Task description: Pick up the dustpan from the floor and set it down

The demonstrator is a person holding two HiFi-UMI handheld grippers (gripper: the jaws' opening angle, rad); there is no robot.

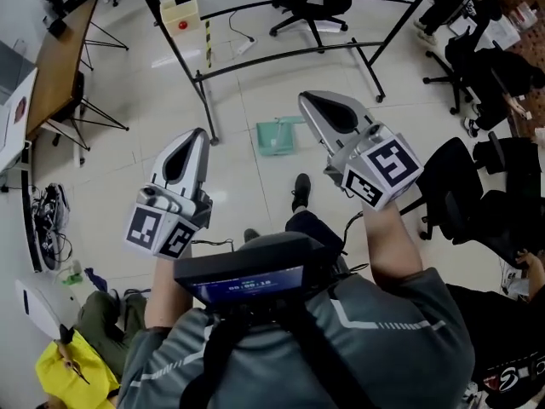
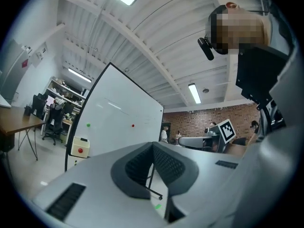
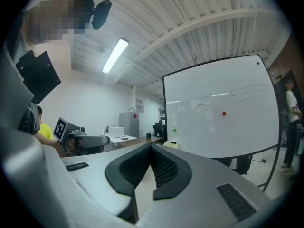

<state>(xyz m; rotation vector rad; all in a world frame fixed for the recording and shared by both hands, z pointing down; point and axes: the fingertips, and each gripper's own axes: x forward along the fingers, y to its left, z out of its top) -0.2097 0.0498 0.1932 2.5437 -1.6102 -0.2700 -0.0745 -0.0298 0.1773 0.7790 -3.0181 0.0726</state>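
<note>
Closest in, a dark screen unit (image 1: 247, 281) sits on the person's chest, bare forearms reaching out either side of it. Left hand carries the left tongs (image 1: 201, 133), held level over the floor. Its own view shows the black ribbed pads pinched together at the tips, with nothing between them. Over to the right tongs (image 1: 304, 99), pushed a touch further forward, and it's the same story: pads closed tip to tip, holding nothing.

Below and between the two, a black shoe (image 1: 301, 191) is planted on the pale tiled floor (image 1: 145, 152). Just beyond it is the one we came for, the green dustpan (image 1: 276, 136), lying flat on the tiles. It sits ahead of the left tongs' tip and just left of the right tongs in the head view, and neither touches it.

Past the dustpan stands the black tube foot of a whiteboard stand (image 1: 281, 57). A cream box with a red button (image 1: 180, 12) is at its left end, and a black office chair (image 1: 311, 8) stands behind.
</note>
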